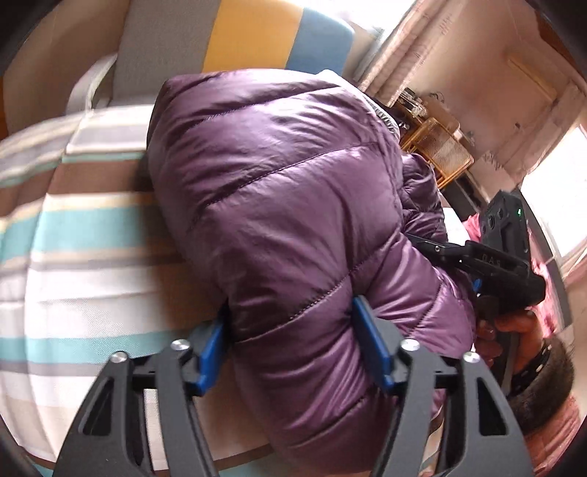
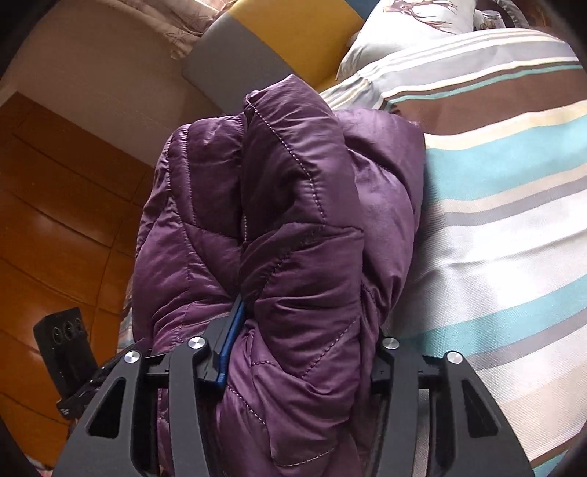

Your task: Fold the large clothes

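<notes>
A shiny purple quilted puffer jacket point(image 1: 286, 205) lies bundled on a striped bed cover point(image 1: 80, 227). My left gripper point(image 1: 290, 330) has its blue-padded jaws around a thick fold at the jacket's near end, clamped on it. In the right wrist view the same jacket point(image 2: 286, 220) fills the middle. My right gripper point(image 2: 304, 352) is clamped on a thick bunch of it; one blue pad point(image 2: 231, 341) shows, the other finger is buried in fabric. The right gripper's body also shows in the left wrist view point(image 1: 502, 257), held by a hand at the jacket's far side.
The striped bed cover point(image 2: 495, 205) spreads right of the jacket. A grey, yellow and blue cushion point(image 1: 234, 40) and a printed pillow point(image 2: 403, 33) lie at the head. Wooden floor point(image 2: 47, 205) lies left of the bed. A wicker stand point(image 1: 436, 146) stands by the wall.
</notes>
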The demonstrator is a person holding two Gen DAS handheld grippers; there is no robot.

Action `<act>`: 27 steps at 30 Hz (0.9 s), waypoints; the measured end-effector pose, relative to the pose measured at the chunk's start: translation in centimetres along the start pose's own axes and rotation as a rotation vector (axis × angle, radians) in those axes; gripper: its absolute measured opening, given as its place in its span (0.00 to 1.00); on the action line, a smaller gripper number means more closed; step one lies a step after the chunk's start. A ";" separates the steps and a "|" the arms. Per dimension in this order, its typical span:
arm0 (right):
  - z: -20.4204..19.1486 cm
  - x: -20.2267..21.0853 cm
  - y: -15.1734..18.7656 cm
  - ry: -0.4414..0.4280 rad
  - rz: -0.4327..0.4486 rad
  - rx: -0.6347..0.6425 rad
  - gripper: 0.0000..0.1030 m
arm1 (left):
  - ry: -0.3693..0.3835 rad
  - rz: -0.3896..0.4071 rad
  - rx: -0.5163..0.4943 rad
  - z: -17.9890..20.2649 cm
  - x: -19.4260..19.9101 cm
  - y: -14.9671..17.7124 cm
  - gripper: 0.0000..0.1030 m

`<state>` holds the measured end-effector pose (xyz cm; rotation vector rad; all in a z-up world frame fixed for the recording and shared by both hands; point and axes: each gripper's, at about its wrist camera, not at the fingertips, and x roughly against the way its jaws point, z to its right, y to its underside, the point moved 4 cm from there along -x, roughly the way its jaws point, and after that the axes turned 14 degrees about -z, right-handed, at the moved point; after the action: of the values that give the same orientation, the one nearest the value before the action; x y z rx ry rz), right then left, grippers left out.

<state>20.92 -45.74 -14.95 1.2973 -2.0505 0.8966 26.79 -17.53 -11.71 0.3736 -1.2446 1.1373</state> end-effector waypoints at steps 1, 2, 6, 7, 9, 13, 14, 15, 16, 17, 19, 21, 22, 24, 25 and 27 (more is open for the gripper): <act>0.0 0.4 0.6 0.000 0.009 0.007 0.41 | -0.014 0.007 -0.013 0.4 0.3 -0.1 0.51; -0.3 0.7 0.9 0.000 0.018 0.017 0.39 | -0.033 0.019 -0.030 0.9 0.7 -0.1 0.49; -1.1 1.5 2.5 -0.025 0.048 0.042 0.37 | -0.065 0.064 -0.066 2.1 2.4 0.1 0.44; -1.3 1.5 3.0 -0.030 0.055 0.048 0.37 | -0.074 0.074 -0.076 2.3 3.0 0.2 0.44; -2.1 1.5 3.9 -0.047 0.067 0.065 0.37 | -0.080 0.088 -0.079 2.2 4.0 0.4 0.43; -3.5 1.3 5.0 -0.074 0.083 0.097 0.37 | -0.108 0.136 -0.081 1.9 6.4 0.9 0.42; -4.1 1.1 5.2 -0.082 0.087 0.105 0.37 | -0.123 0.151 -0.081 1.7 7.1 1.2 0.42; -4.7 1.2 5.2 -0.088 0.090 0.113 0.37 | -0.129 0.157 -0.078 1.3 7.6 1.2 0.42; -5.4 1.0 5.4 -0.092 0.091 0.124 0.37 | -0.138 0.166 -0.069 1.0 8.2 1.4 0.42; -6.0 0.8 5.5 -0.096 0.092 0.135 0.37 | -0.143 0.170 -0.064 0.6 8.7 1.5 0.42; -7.1 0.1 5.4 -0.108 0.086 0.156 0.37 | -0.159 0.184 -0.049 -0.3 9.7 2.0 0.42; -8.7 -0.5 5.5 -0.116 0.075 0.183 0.37 | -0.178 0.204 -0.027 -1.7 11.0 2.6 0.42; -9.2 -1.3 5.1 -0.119 0.070 0.196 0.37 | -0.185 0.213 -0.016 -2.4 11.5 2.8 0.42; -11.1 -2.7 5.1 -0.125 0.057 0.227 0.37 | -0.208 0.234 0.015 -4.0 12.8 3.4 0.42; -11.8 -3.4 4.9 -0.131 0.053 0.239 0.37 | -0.216 0.241 0.024 -4.5 13.1 3.6 0.42; -13.5 -4.7 4.8 -0.142 0.048 0.269 0.37 | -0.238 0.266 0.055 -6.4 14.5 4.4 0.42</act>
<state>19.59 -31.21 -11.13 1.4949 -2.1314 1.1649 25.17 -3.89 -2.62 0.4016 -1.5058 1.3856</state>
